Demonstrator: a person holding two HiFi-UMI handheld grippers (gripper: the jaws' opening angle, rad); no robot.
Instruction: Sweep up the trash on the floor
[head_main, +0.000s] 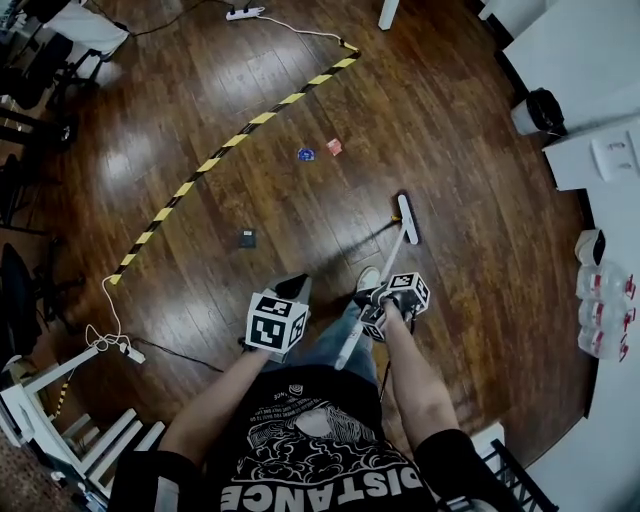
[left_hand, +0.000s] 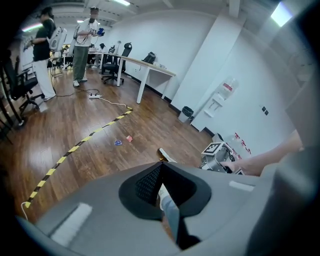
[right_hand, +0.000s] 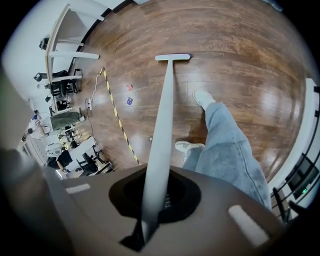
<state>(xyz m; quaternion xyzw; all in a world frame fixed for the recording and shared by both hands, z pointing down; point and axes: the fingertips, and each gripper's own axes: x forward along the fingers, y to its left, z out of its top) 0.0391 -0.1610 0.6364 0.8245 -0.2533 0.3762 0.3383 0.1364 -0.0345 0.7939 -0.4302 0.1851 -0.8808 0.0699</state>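
Note:
My right gripper (head_main: 385, 305) (right_hand: 155, 210) is shut on the pale handle (right_hand: 162, 140) of a broom. The flat broom head (head_main: 408, 220) (right_hand: 172, 57) rests on the wooden floor ahead of the person's white shoe (head_main: 370, 278). Trash lies beyond it: a blue scrap (head_main: 306, 154) (left_hand: 118, 143), a red scrap (head_main: 334, 147) (left_hand: 129, 138), and a small dark piece (head_main: 247, 238) nearer on the left. My left gripper (head_main: 290, 290) (left_hand: 160, 180) hangs beside the left leg, its jaws together with nothing seen between them. The broom head (left_hand: 166, 155) and right gripper (left_hand: 216, 155) also show in the left gripper view.
A yellow-black striped cable cover (head_main: 250, 125) runs diagonally across the floor to a power strip (head_main: 245, 13). A black bin (head_main: 540, 110) and white tables (head_main: 590, 50) stand at the right, with bottles (head_main: 600, 310). Office chairs (head_main: 30, 70) line the left. People stand far off (left_hand: 82, 45).

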